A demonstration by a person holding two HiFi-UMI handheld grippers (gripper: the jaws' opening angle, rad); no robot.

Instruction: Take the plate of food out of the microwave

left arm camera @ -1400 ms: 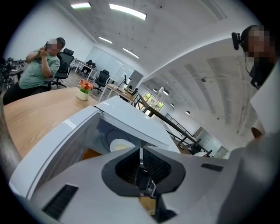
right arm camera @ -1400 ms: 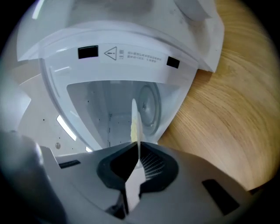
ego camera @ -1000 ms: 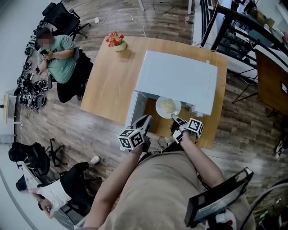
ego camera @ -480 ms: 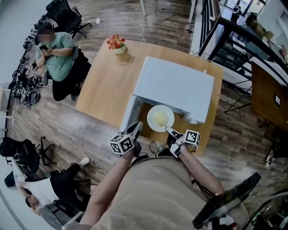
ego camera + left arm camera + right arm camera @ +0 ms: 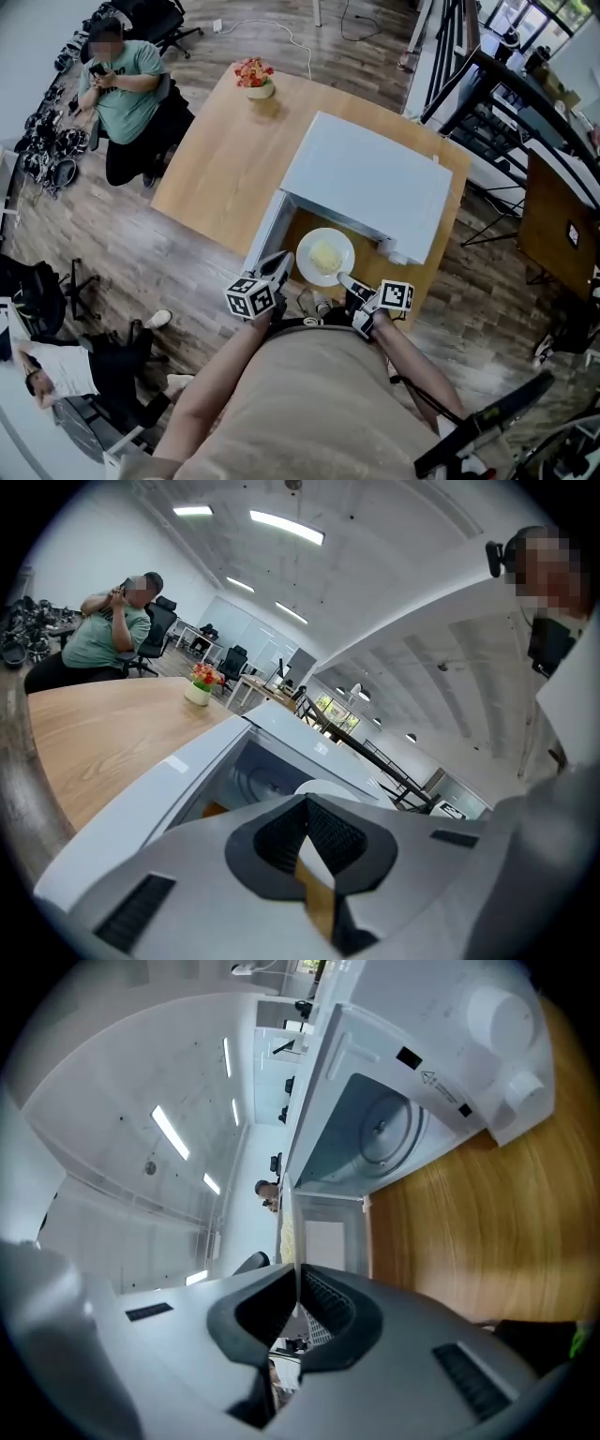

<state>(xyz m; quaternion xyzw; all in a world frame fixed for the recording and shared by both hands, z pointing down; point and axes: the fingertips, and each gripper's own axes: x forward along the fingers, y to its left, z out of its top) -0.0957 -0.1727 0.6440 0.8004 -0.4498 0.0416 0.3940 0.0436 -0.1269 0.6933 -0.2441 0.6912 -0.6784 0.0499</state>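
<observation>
Plate of food (image 5: 325, 256) now out of the microwave (image 5: 366, 183).
Right claw (image 5: 343, 278) clamps its near rim; left claw (image 5: 280, 264), closed empty, alongside.

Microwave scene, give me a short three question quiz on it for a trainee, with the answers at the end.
1. True or false: the plate sits inside the microwave.
2. What stands at the far corner of the table? A a pot of flowers, B a kettle, C a laptop.
3. Fill in: the right gripper has its jaws shut on the plate's ____.
Key: 1 false, it is held out in front of it; 2 A; 3 rim.
</observation>
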